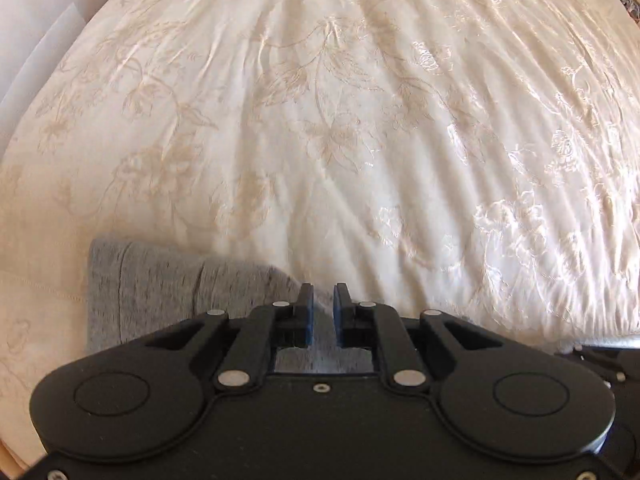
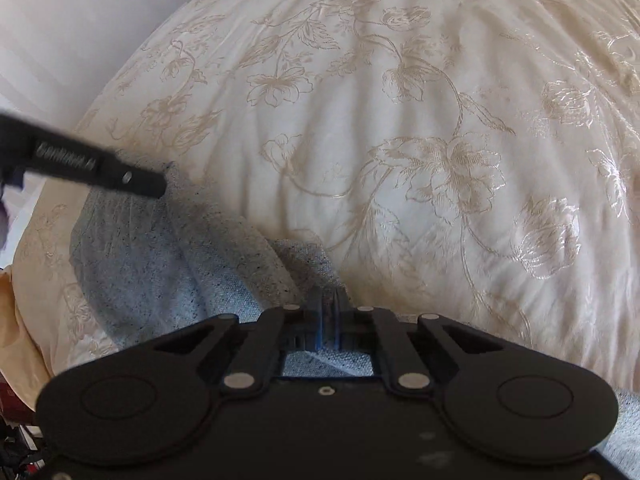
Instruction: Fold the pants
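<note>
The grey pants (image 1: 160, 288) lie bunched on the cream floral bedspread (image 1: 320, 120) near its front edge. My left gripper (image 1: 323, 304) hovers over the pants' right end, its blue-padded jaws a small gap apart with nothing between them. In the right wrist view the pants (image 2: 168, 264) spread to the lower left. My right gripper (image 2: 329, 312) is shut on a fold of the grey pants. The left gripper (image 2: 158, 184) shows there as a black bar at the left, over the pants' far edge.
The bedspread (image 2: 440, 140) stretches ahead and to the right, wrinkled. A white wall (image 1: 36, 12) runs along the bed's left side. The bed's edge drops off at the lower left in the right wrist view (image 2: 16, 300).
</note>
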A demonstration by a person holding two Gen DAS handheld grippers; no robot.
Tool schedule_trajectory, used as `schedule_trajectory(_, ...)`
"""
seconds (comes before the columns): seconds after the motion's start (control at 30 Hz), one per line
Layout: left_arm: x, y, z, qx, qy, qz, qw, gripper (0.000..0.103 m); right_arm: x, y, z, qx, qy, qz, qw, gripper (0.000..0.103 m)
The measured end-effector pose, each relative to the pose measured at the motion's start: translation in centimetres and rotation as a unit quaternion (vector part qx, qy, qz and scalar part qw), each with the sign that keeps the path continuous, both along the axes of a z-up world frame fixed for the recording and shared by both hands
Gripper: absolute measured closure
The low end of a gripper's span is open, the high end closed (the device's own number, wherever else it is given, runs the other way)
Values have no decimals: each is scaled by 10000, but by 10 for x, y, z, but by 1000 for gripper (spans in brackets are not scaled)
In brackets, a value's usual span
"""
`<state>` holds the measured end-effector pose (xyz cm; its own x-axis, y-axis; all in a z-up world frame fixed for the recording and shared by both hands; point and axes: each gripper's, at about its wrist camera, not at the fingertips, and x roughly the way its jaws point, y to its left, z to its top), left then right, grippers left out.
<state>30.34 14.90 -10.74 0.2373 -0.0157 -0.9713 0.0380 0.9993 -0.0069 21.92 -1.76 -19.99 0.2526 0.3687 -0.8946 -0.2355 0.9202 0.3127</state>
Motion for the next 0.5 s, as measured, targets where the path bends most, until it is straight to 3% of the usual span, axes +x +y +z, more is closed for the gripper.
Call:
schedule_trajectory(0.1, 14, -9, -16, 97, 162, -82, 9998, 84, -12, 3, 4, 0, -99, -71, 9999, 98)
schedule_trajectory(0.2, 0, -9, -35, 164, 323, -114, 9993, 84, -24, 2, 6, -6, -215, -76, 9997, 98)
schedule_trajectory(0.37, -35, -15, -29, 420, -27, -453, 9981, 84, -32, -3, 8, -6, -251, 31, 9997, 99)
schedule_trajectory(0.5, -48, -9, -28, 352, -125, -397, 9985, 84, -30, -6, 13, -7, -284, 149, 9995, 97)
